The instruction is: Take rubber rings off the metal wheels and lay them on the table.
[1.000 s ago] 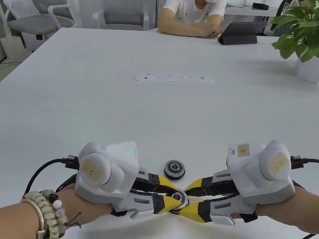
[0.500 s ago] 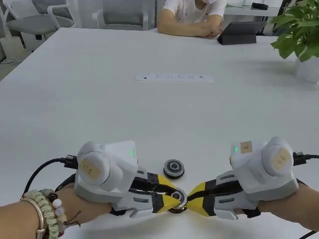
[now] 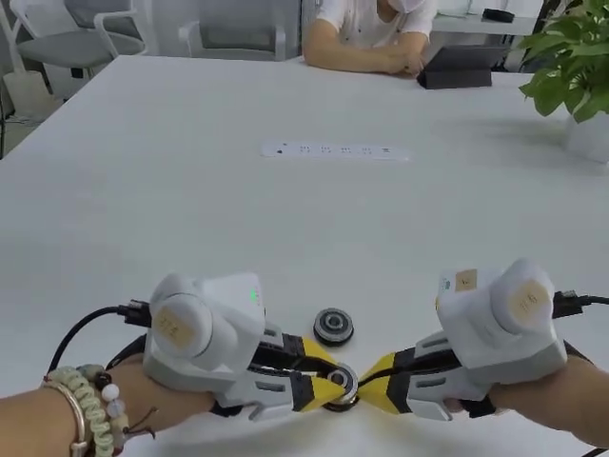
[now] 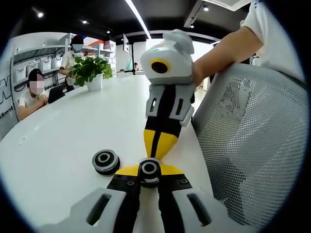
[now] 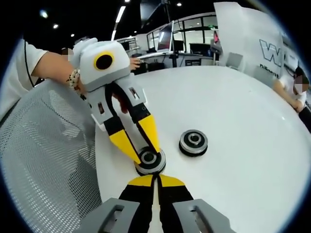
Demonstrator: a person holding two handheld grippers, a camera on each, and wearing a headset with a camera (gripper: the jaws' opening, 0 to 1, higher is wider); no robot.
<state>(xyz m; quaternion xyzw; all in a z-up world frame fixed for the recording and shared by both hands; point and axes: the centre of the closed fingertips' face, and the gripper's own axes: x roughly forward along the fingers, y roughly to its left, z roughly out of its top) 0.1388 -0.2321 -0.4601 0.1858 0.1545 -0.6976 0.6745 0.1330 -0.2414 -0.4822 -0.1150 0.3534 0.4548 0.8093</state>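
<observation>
A small metal wheel [image 3: 343, 381] with a black rubber ring sits at the table's near edge, and my left gripper [image 3: 337, 385] is shut on it. In the left gripper view the wheel [image 4: 149, 170] lies between the yellow tips of the left gripper [image 4: 149, 174]. My right gripper [image 3: 369, 392] faces it from the right. Seen in its own view, the right gripper [image 5: 155, 178] has its jaws shut, pinching the rubber ring at the near rim of the wheel [image 5: 149, 161]. A second ringed wheel [image 3: 333, 325] lies flat just beyond, untouched.
The white table [image 3: 190, 190] stretches far ahead. A white power strip [image 3: 335, 149] lies mid-table. A person [image 3: 366, 33] sits at the far end beside a dark tablet [image 3: 460, 65]. A potted plant [image 3: 571, 57] stands far right. A mesh chair [image 4: 248, 145] is behind me.
My right gripper's jaws, spread around the wheel a second ago, have shut at its rim. The left gripper has kept its hold in place.
</observation>
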